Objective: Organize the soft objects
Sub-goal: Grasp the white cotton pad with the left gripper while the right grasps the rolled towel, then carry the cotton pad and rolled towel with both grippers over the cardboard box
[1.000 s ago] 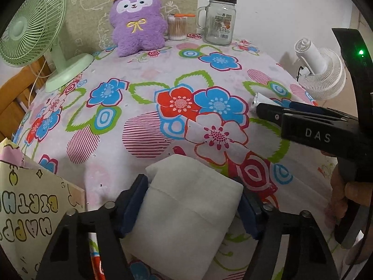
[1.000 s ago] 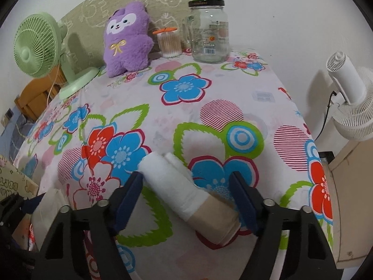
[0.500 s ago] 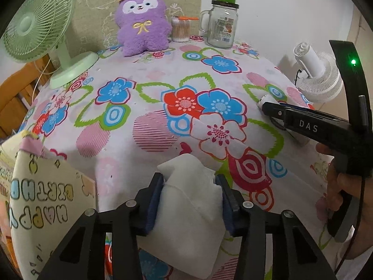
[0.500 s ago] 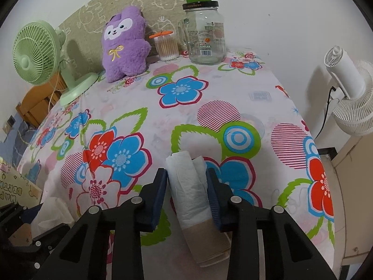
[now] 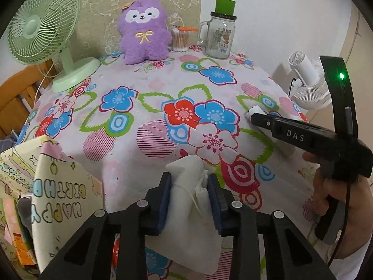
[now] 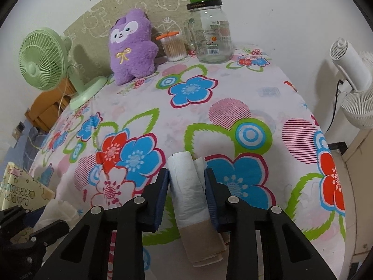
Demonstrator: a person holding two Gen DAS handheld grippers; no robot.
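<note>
The desk (image 5: 163, 88) has a flowery cloth on it. At its near edge, the left tool (image 5: 189, 198) has just squeezed in on a soft white cloth (image 5: 186, 210) and pinches it. The right tool (image 6: 186, 186) has just closed on a white roll (image 6: 188, 186), maybe thin bags, lying on the desk.
</note>
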